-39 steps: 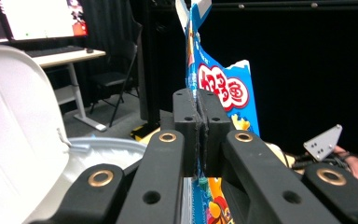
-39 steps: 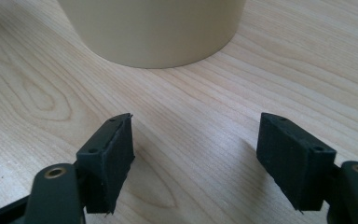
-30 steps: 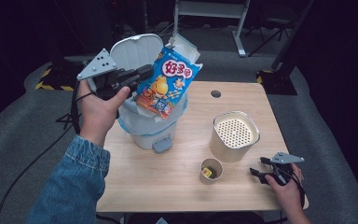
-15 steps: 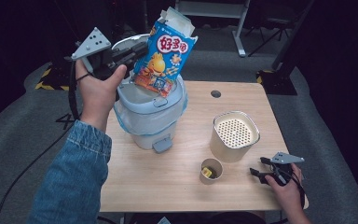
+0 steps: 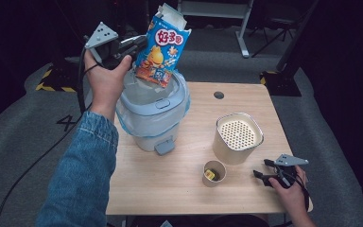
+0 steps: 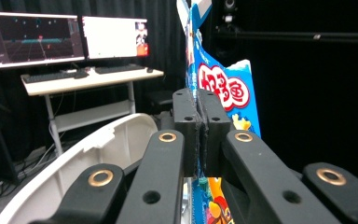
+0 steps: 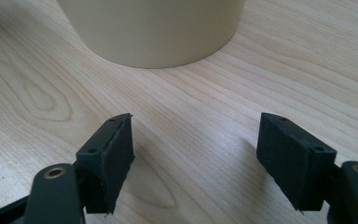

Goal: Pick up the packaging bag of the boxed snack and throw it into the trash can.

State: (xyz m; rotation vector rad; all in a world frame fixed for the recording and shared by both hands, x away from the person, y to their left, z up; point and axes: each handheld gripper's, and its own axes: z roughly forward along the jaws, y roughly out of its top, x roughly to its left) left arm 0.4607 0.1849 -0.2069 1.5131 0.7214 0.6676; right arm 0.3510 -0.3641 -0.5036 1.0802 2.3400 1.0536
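My left gripper [image 5: 139, 45] is shut on the edge of a blue snack bag [image 5: 163, 49] with an open, torn top. The bag hangs nearly upright, its lower end at the mouth of a pale blue pedal bin [image 5: 153, 118] at the table's back left. In the left gripper view the pads [image 6: 189, 126] pinch the bag [image 6: 223, 88], and the bin's white lid [image 6: 98, 154] stands open below. My right gripper [image 5: 260, 176] rests open on the table's front right, with bare wood between its pads [image 7: 109, 158].
A beige round canister [image 5: 238, 137] with a perforated top stands right of the bin, close ahead of the right gripper [image 7: 200, 158]. A small cup [image 5: 214, 172] holding something yellow sits in front of it. The wooden table [image 5: 170, 194] has a cable hole [image 5: 219, 95]. A desk with monitors [image 6: 65, 37] stands beyond.
My left hand has carried the snack bag toward the back of the table, over the bin, and the bag now hangs more upright. The right hand has not moved.
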